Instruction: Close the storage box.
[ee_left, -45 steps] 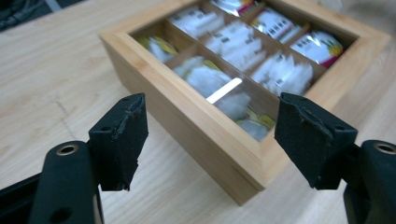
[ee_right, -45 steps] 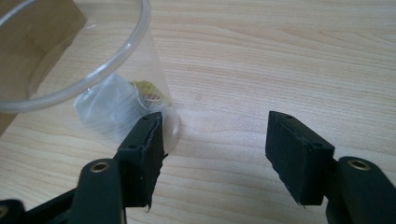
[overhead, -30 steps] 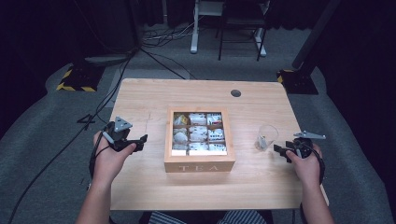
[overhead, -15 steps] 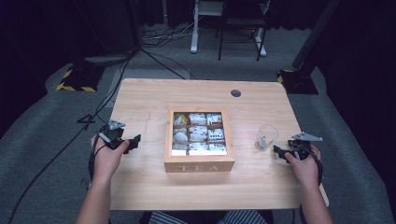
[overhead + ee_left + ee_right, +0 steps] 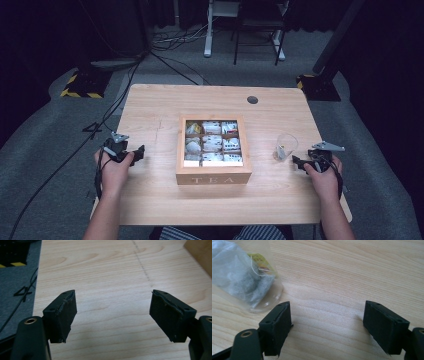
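Note:
An open wooden tea box (image 5: 214, 176) marked TEA stands mid-table, its compartments holding several wrapped tea bags (image 5: 212, 142). To its right stands a clear glass cup (image 5: 285, 146) with a tea bag inside; in the right gripper view the cup (image 5: 265, 298) and its bag (image 5: 239, 277) lie at the upper left. My right gripper (image 5: 298, 162) (image 5: 327, 305) rests just right of the cup; its jaws have just been opening and stand open with nothing between them. My left gripper (image 5: 136, 152) (image 5: 113, 293) is open over bare wood, left of the box.
The light wooden table (image 5: 160, 105) has a round cable hole (image 5: 252, 99) at the back right. A corner of the box (image 5: 200, 252) shows in the left gripper view. Cables (image 5: 125, 85) trail over the grey floor to the left.
My left gripper has sunk toward the table and drifted slightly left. The right hand has stayed beside the cup, and its jaws stand wider.

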`<state>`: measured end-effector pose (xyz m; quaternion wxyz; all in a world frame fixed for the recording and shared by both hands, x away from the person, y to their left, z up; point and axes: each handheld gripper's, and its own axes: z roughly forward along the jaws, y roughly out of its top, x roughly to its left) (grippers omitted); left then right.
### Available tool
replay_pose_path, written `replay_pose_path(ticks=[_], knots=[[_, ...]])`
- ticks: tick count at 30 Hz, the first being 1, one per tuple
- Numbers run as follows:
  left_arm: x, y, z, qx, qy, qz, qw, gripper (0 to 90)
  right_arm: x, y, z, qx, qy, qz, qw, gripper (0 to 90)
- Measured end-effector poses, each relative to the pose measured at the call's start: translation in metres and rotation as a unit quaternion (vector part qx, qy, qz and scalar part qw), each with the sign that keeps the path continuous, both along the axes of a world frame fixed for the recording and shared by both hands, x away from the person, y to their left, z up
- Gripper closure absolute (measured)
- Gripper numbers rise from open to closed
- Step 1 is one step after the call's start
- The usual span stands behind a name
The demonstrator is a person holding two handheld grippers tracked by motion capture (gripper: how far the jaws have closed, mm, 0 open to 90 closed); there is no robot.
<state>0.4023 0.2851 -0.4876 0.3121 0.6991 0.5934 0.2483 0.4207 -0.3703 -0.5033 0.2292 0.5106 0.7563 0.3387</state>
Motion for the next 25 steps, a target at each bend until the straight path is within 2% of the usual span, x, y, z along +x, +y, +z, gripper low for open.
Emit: replay_pose_path(ticks=[4, 9, 14, 25], knots=[[0.002, -0.002, -0.005, 0.016, 0.012, -0.002, 0.9998, 21.9, 0.000, 0.000, 0.000, 0.000, 0.000, 0.000, 1.0000, 22.9], [0.006, -0.006, -0.011, 0.020, 0.037, -0.009, 0.9991, 20.2, 0.000, 0.000, 0.000, 0.000, 0.000, 0.000, 1.0000, 23.0], [0.008, -0.006, -0.016, 0.004, 0.032, -0.019, 0.9993, 16.0, 0.000, 0.000, 0.000, 0.000, 0.000, 0.000, 1.0000, 22.9], [0.009, -0.006, -0.017, 0.005, 0.031, -0.023, 0.9992, 13.8, 0.000, 0.000, 0.000, 0.000, 0.000, 0.000, 1.0000, 23.0]])
